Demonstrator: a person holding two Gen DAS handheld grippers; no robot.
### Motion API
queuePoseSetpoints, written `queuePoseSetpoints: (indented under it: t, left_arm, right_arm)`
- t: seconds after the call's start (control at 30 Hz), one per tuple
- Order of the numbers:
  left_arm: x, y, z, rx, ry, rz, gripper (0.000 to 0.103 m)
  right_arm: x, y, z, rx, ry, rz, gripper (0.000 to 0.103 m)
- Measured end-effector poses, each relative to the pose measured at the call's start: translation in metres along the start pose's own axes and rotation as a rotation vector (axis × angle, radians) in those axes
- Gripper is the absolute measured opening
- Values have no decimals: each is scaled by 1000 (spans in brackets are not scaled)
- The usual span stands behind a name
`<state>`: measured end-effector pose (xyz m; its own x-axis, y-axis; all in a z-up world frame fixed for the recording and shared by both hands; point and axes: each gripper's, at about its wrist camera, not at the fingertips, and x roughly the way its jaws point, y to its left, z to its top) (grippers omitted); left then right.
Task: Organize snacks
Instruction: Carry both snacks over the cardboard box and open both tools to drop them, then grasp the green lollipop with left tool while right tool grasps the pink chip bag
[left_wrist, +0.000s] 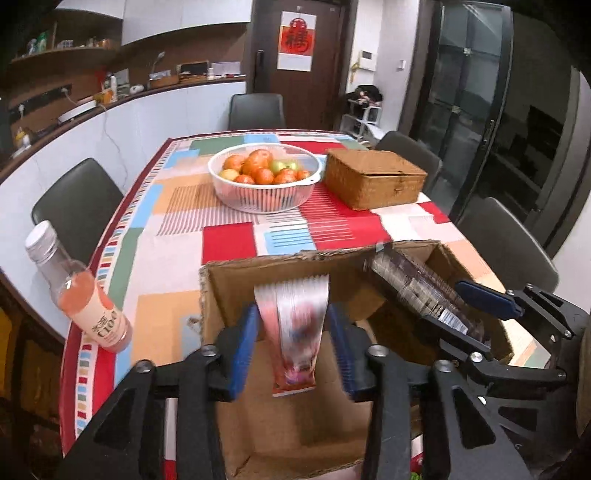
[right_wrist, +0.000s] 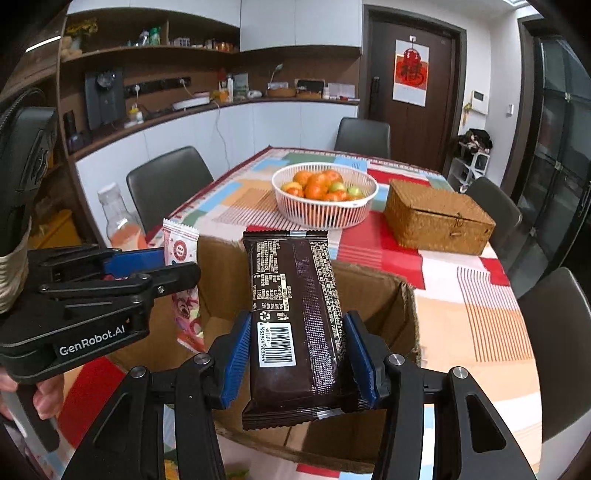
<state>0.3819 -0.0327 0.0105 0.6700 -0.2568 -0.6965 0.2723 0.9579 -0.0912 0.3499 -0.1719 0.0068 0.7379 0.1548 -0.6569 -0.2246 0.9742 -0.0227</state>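
Observation:
An open cardboard box (left_wrist: 258, 280) sits at the near edge of the table; it also shows in the right wrist view (right_wrist: 373, 291). My left gripper (left_wrist: 293, 332) is over the box with a pink-and-white snack packet (left_wrist: 295, 325) between its blue pads; the packet looks blurred, and I see a small gap at each pad. The packet also shows in the right wrist view (right_wrist: 183, 258). My right gripper (right_wrist: 297, 352) is shut on a dark brown snack bar (right_wrist: 295, 314), held over the box. That bar also shows in the left wrist view (left_wrist: 417, 288).
A white basket of fruit (left_wrist: 264, 177) and a wicker box (left_wrist: 373, 177) stand mid-table on the patchwork cloth. A bottle of pink drink (left_wrist: 79, 291) stands at the table's left edge. Grey chairs surround the table.

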Motion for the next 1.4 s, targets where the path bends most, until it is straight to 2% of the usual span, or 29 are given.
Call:
queuePoseSetpoints:
  t: [0.03,0.07,0.13,0.23,0.43,0.63,0.8,1.0,1.4]
  left_arm:
    - [-4,0,-1,-6,-13,-2,60]
    - [-9,1,-2,-10,-25,3,65]
    - [-21,3,-5,-16,-47,27,65]
    - [-44,4,-14,-16,-67,37,66]
    - [-92,4,-37,-4,-122,53,70]
    - [-129,2,-67,4,-154,81,74]
    - [-149,0,-98,2,-161,123,77]
    - [-163,3,-134,-7,-132,164,77]
    - [-166,9,-193,-37,-120,215,77]
  right_arm:
    - [0,0,0,2,1,-5,53]
    - [-1,1,-1,3,0,-19,59]
    - [-9,3,-3,-4,-21,-61,64]
    - [-24,9,-6,-23,-50,-86,64]
    - [-60,25,-16,-26,-111,-17,64]
    - [-88,43,-35,-50,-129,13,64]
    - [-103,52,-55,-44,-120,41,64]
    - [-105,65,-83,-51,-79,68,64]
    - [-98,88,-135,-104,29,79,64]
